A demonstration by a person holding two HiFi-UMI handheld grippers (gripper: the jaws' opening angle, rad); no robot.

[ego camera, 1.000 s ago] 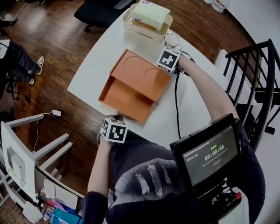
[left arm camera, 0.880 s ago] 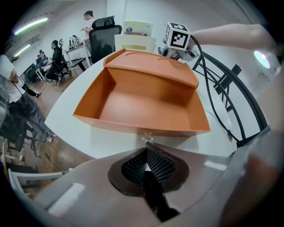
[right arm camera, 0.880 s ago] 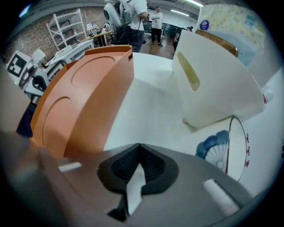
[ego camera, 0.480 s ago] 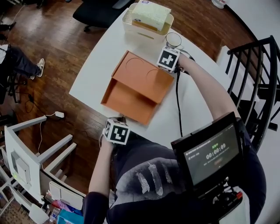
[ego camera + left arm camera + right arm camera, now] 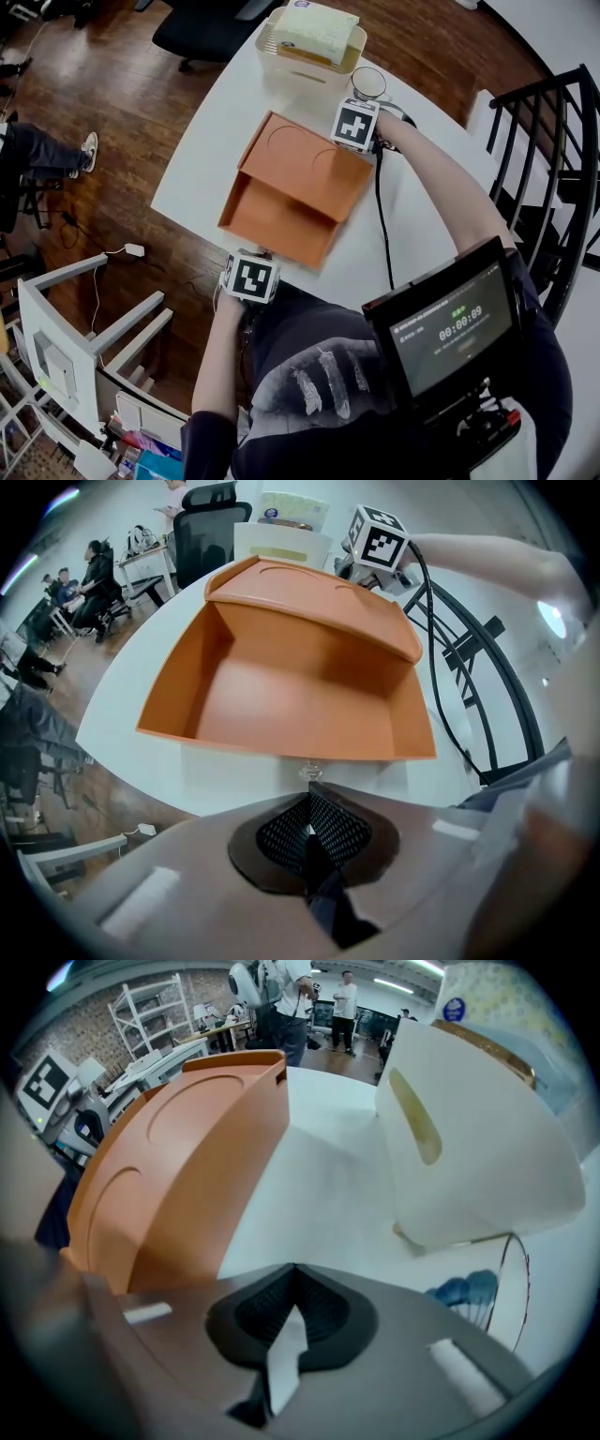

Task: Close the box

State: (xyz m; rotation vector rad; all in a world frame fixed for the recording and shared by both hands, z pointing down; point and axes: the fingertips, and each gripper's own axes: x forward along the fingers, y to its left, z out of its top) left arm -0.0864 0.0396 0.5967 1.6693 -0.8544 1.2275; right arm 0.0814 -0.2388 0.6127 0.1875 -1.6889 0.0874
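The box (image 5: 277, 211) sits open on the surface (image 5: 211, 122), its lid (image 5: 305, 155) raised at your far side. Left tool (image 5: 307, 794) and right tool (image 5: 292, 1283) are closed and empty. The lid appears stiff, light and smooth, so push on its outer face.

left of the orange box (image 5: 291, 187) the white table (image 5: 211, 122) is bare, so there is room to pass. the near edge in front of the box is bare too. a bare strip runs between the box and the cream basket (image 5: 302, 58) behind it. the glass (image 5: 367, 84) stands just beside the right gripper (image 5: 356, 131), so it is tight there. a black cable (image 5: 379, 220) runs along the box's right side.
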